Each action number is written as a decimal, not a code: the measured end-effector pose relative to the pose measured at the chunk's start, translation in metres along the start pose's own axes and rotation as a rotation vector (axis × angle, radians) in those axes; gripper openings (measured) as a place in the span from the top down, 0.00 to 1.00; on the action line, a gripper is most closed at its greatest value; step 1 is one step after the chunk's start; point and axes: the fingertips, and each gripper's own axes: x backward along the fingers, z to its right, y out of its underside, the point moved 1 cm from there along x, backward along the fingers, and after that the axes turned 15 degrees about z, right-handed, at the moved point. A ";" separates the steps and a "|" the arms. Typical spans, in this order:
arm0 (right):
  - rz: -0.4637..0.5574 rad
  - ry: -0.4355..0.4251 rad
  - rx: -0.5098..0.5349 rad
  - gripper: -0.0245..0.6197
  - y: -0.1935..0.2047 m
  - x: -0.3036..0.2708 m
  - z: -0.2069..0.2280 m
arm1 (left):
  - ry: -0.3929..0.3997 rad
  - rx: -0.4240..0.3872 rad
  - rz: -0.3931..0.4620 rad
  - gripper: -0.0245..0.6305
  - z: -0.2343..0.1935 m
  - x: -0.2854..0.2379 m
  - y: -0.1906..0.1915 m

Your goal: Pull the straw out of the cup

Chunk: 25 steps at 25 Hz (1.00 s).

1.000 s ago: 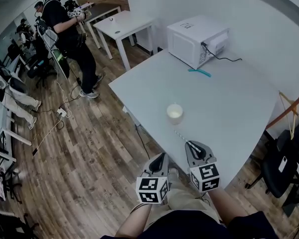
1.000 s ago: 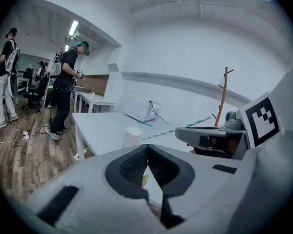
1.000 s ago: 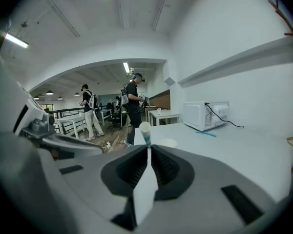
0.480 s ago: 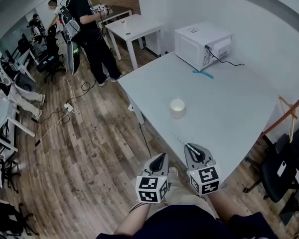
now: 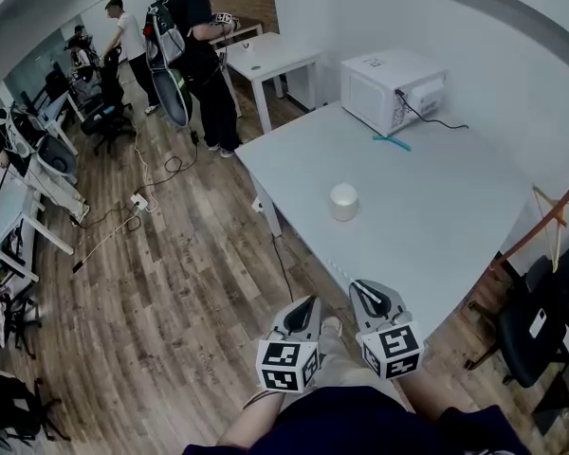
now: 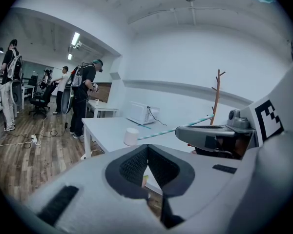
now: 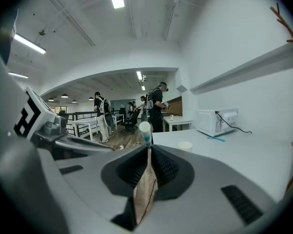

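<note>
A white paper cup (image 5: 343,201) stands on the white table (image 5: 455,216), well ahead of both grippers. My right gripper (image 5: 357,287) hangs over the table's near edge, shut on a thin teal-and-white striped straw (image 5: 344,270). The straw points from the jaws toward the cup and is clear of it. The left gripper view shows the straw (image 6: 176,128) running level from the right gripper (image 6: 183,133) toward the cup (image 6: 131,136). In the right gripper view the straw (image 7: 145,129) sticks out between the pads of the right gripper (image 7: 149,149). My left gripper (image 5: 307,303) is shut and empty beside the right one.
A white microwave (image 5: 392,88) sits at the table's far end with a teal strip (image 5: 391,141) in front of it. A smaller white table (image 5: 270,60) stands beyond. People stand at the far left (image 5: 194,36). A dark chair (image 5: 541,320) and a wooden rack (image 5: 550,216) are at the right.
Both grippers have drawn back from the cup toward my body, the right one carrying the straw. The gap between straw tip and cup has grown. The people behind have walked.
</note>
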 end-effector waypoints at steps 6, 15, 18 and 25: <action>0.000 -0.017 -0.013 0.90 0.001 0.008 -0.012 | -0.021 0.001 0.008 0.94 -0.004 0.011 -0.001; 0.006 -0.034 -0.012 0.90 -0.003 0.001 -0.020 | -0.030 0.013 0.011 0.94 -0.012 0.016 -0.003; 0.006 -0.032 -0.020 0.90 -0.002 0.002 -0.019 | -0.028 0.018 0.014 0.94 -0.012 0.014 -0.002; 0.002 -0.028 -0.013 0.90 -0.005 0.003 -0.016 | -0.018 0.028 0.017 0.94 -0.009 0.012 -0.002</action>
